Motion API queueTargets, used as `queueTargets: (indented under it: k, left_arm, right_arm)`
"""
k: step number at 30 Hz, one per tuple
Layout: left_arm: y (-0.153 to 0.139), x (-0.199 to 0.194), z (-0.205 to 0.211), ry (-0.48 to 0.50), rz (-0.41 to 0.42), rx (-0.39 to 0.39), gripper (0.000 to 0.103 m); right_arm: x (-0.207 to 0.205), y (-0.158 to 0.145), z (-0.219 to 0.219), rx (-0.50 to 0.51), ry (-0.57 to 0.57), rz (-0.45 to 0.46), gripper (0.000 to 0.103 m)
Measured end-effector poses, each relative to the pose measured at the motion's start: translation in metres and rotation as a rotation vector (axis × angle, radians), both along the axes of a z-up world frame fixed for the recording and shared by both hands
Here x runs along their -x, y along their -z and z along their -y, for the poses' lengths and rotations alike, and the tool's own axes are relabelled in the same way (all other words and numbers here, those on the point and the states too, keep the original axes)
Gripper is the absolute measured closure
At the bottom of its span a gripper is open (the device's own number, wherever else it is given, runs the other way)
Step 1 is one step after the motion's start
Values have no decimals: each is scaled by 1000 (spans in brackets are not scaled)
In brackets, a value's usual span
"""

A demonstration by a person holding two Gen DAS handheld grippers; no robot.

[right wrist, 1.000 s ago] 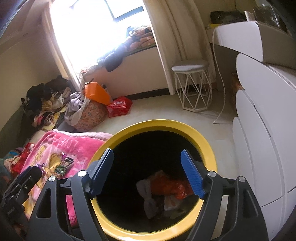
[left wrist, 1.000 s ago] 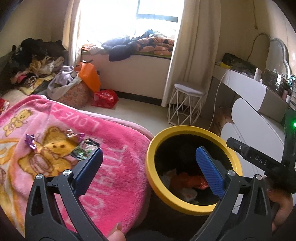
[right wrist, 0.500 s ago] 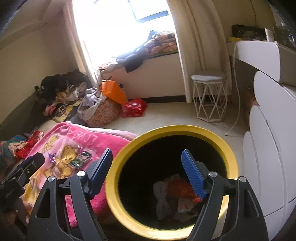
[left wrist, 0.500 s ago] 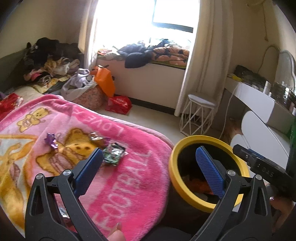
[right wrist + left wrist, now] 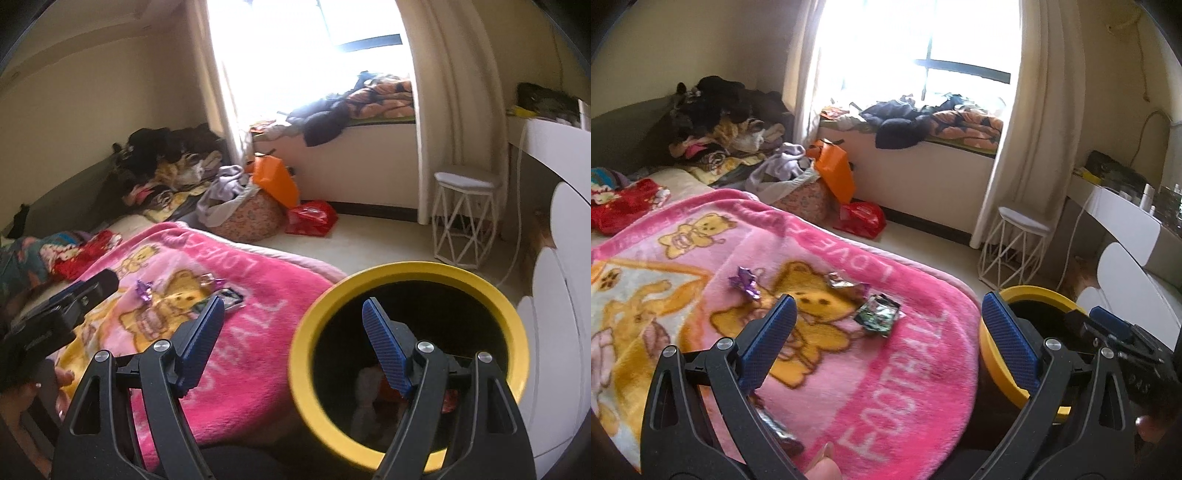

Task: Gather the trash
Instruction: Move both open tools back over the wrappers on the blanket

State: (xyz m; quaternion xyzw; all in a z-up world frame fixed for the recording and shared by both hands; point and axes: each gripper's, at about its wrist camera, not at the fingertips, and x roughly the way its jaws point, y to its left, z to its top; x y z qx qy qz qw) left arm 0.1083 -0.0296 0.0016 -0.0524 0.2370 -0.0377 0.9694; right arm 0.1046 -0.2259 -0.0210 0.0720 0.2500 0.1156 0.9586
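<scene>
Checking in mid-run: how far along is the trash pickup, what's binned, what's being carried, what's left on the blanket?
Done: crumpled trash already lies at the bottom of the yellow-rimmed bin. In hand: nothing; the left hand-held gripper and right hand-held gripper are both open and empty. Left: the purple wrapper, the silver wrapper and the green packet on the pink blanket.

On the pink bear blanket: 3 crumpled wrappers in plain sight – 1 purple, 1 silver-brown, 1 green-black. Beside it: 1 yellow-rimmed bin. On the floor: 1 white wire stool, 1 red bag, 1 orange bag. In view: 2 grippers, left and right, both wide apart.
</scene>
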Motion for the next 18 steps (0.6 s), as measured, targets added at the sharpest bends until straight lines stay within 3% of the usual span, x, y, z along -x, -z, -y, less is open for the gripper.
queueTargets:
  k: [18]
  left_arm:
    - [9, 5, -49, -88, -5, 2, 11]
  right_arm:
    - [-20, 7, -60, 82, -112, -25, 28]
